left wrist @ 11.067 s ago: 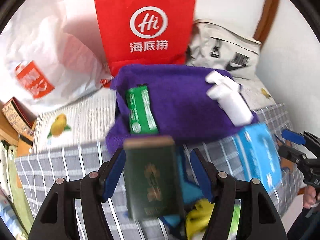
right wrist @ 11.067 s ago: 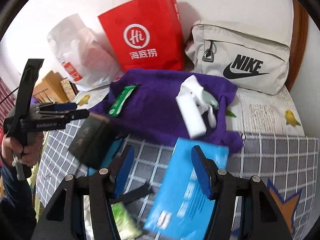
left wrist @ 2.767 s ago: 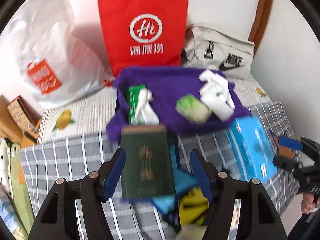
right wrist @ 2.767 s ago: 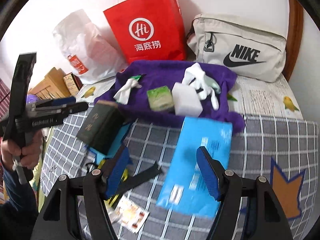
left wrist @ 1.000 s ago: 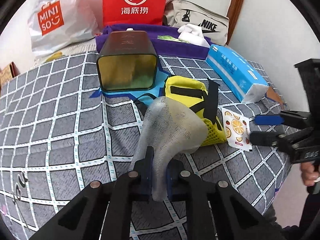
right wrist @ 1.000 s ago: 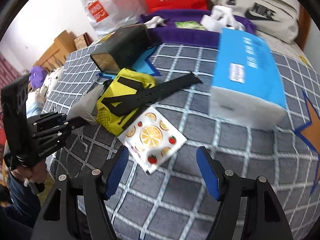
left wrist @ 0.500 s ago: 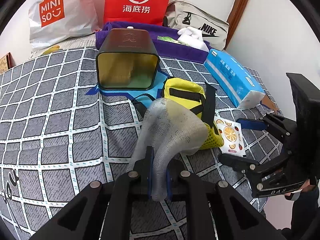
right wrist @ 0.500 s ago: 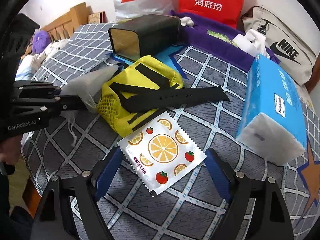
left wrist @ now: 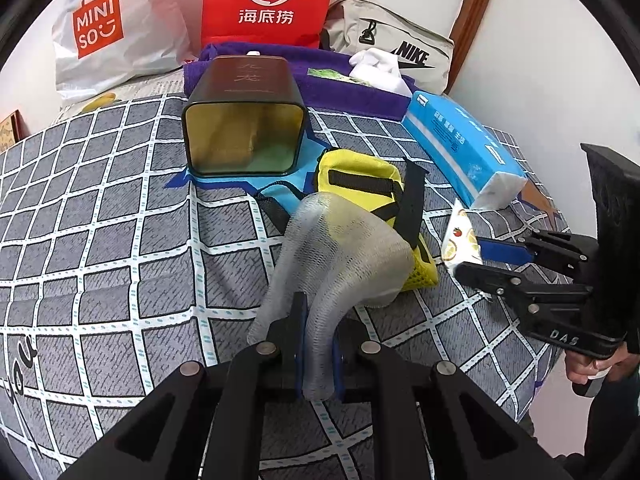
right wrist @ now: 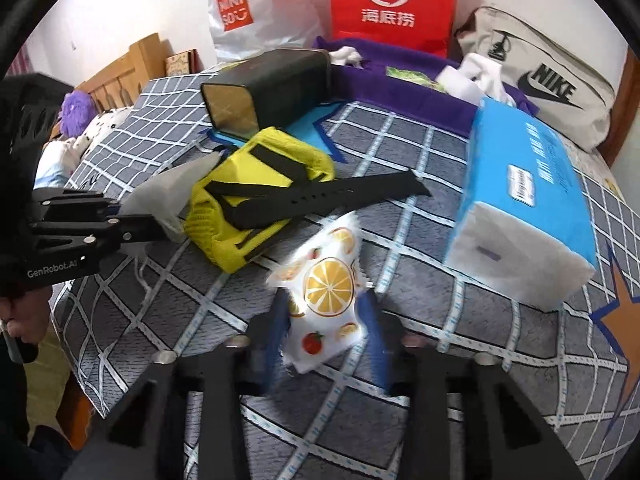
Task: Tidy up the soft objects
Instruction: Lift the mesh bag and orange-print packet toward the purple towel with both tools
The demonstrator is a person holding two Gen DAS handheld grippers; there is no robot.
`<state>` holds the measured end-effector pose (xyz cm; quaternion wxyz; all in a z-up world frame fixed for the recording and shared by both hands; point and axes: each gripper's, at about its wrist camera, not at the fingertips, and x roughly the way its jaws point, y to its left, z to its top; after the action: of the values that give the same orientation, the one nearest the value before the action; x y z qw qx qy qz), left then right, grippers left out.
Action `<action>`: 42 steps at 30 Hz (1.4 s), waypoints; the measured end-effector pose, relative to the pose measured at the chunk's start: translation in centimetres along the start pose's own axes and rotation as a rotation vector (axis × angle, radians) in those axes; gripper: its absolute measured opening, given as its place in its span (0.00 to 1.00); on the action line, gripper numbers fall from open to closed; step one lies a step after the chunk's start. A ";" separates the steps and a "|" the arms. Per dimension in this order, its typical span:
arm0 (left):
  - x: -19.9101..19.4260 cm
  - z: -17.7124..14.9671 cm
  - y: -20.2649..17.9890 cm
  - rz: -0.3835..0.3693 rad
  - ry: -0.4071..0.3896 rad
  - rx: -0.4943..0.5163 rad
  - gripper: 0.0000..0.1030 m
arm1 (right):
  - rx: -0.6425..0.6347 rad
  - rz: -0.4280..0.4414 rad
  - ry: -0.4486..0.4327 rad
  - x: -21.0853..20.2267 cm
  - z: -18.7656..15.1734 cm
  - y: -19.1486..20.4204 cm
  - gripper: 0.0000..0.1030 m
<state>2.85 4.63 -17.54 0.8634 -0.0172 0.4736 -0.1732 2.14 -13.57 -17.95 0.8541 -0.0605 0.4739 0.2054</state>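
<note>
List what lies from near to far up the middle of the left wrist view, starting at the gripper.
Left gripper shut on the white mesh cloth → yellow pouch → dark tin lying on its side → purple towel → red paper bag.

My bed cover (left wrist: pixel 100 216): grey with white grid; pouch (right wrist: pixel 256 184): yellow, black straps; sachet (right wrist: pixel 326 300): white, orange-slice and strawberry print; tissue pack (right wrist: pixel 520 188): blue; tin (left wrist: pixel 244 120): dark, gold inside; towel (left wrist: pixel 340 88): purple; mesh cloth (left wrist: pixel 340 256): pale grey
</note>
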 end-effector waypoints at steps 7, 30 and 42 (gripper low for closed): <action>-0.2 0.1 0.0 -0.017 -0.001 -0.020 0.10 | 0.077 0.047 0.013 -0.9 -0.1 -1.4 0.21; -7.3 4.4 -0.9 -0.010 -0.123 -0.007 0.10 | 0.114 0.036 -0.097 -7.4 2.9 -3.6 0.21; -7.5 8.9 -1.5 0.090 -0.145 -0.007 0.10 | 0.151 -0.009 -0.126 -8.8 6.3 -6.1 0.21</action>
<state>6.08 4.40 -6.26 0.9022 -0.0111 0.4108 -0.1308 5.50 -19.84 -7.75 0.8852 0.0151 0.4333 0.1686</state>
